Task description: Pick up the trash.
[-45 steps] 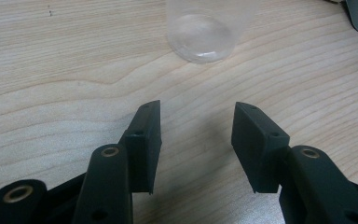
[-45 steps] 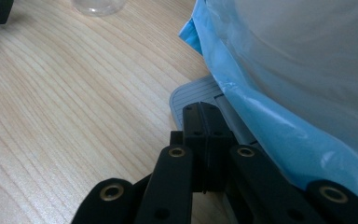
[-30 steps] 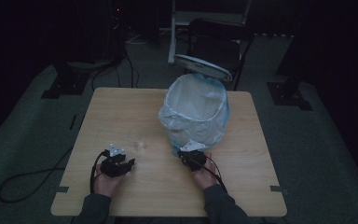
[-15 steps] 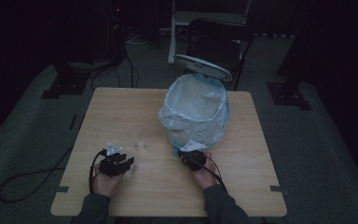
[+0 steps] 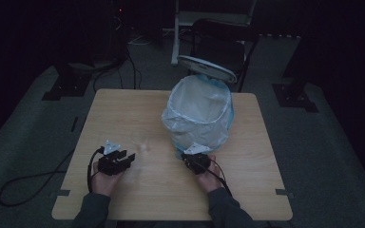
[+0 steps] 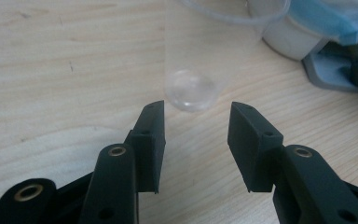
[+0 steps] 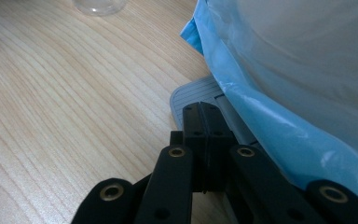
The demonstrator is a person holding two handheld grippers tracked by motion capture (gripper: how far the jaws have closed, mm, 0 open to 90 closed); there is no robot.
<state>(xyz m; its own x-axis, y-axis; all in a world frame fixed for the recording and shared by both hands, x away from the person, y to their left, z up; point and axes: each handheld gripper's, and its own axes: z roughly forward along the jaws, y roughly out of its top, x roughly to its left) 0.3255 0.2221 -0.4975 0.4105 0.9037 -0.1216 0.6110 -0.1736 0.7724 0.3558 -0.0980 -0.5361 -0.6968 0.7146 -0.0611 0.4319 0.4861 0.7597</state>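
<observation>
A clear plastic cup (image 5: 140,141) stands upright on the wooden table (image 5: 123,109); in the left gripper view the cup (image 6: 189,88) is just beyond the fingertips. My left gripper (image 5: 129,156) (image 6: 198,108) is open, its jaws have just been closing a little, and nothing is pressed between them. A white pedal bin (image 5: 197,114) lined with a pale blue bag (image 7: 279,93) stands at the table's middle right, lid (image 5: 206,68) raised. My right gripper (image 5: 190,156) (image 7: 200,106) is shut and empty, its tips on the bin's grey pedal (image 7: 186,93).
A dark chair (image 5: 223,45) stands behind the table's far edge. A black cable (image 5: 28,180) trails off the left side to the floor. Bare wood lies between the two grippers and across the table's left half.
My left gripper has lifted slightly and edged toward the cup. The right gripper and the bin have kept still.
</observation>
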